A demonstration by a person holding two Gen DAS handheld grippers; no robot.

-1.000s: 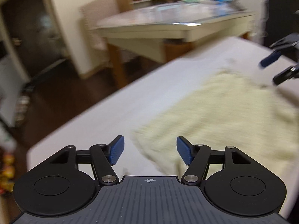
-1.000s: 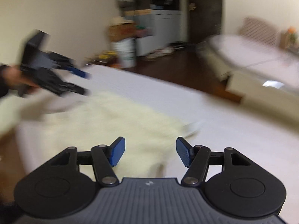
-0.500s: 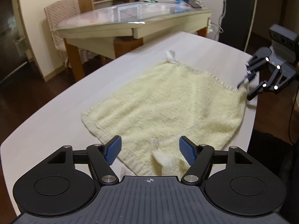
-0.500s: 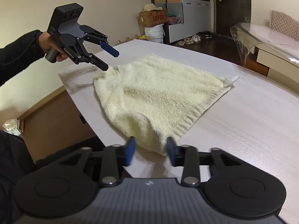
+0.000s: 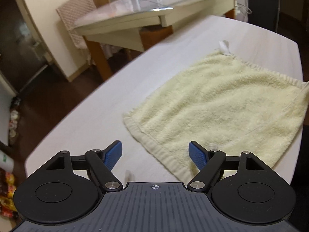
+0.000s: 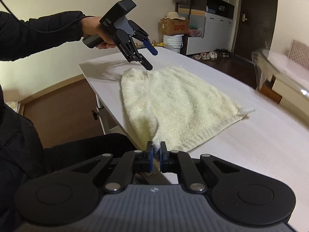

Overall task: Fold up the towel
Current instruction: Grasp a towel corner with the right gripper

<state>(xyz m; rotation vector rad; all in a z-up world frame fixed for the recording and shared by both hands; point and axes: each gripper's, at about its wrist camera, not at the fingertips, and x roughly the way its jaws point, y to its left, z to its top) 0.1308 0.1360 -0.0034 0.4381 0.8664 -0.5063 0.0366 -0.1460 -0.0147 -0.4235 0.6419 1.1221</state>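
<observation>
A pale yellow terry towel [image 6: 179,104] with a thick looped pile and a flat ribbed hem lies spread on the smooth white rectangular table [image 6: 241,145], in the middle of the right wrist view. Its near side hangs a little over the table edge at the lower centre of that frame. A small white fabric tag [image 6: 248,109] sticks out from the corner at the right.

The right gripper [image 6: 156,154], black plastic with blue ribbed pads, is at the bottom centre of its own view. Its jaws are pressed together on the near corner of the towel, and a small tuft of the cloth shows between the pads.

The left gripper [image 6: 151,60], of the same black and blue make, is held by a hand [image 6: 96,31] coming out of a black sleeve in the upper left of the right wrist view. Its jaws stand wide apart. The lower finger tip is touching or just above the far corner of the towel; I cannot tell which. In the left wrist view the left gripper [image 5: 155,154] is at the bottom, and the hemmed edge of the towel [image 5: 222,104] lies on the table [image 5: 100,116] between the two blue pads without touching them. The white tag [image 5: 224,47] is at the upper right there.

Behind, a glossy table with a glass top [image 5: 146,11] fills the top of the left wrist view.
</observation>
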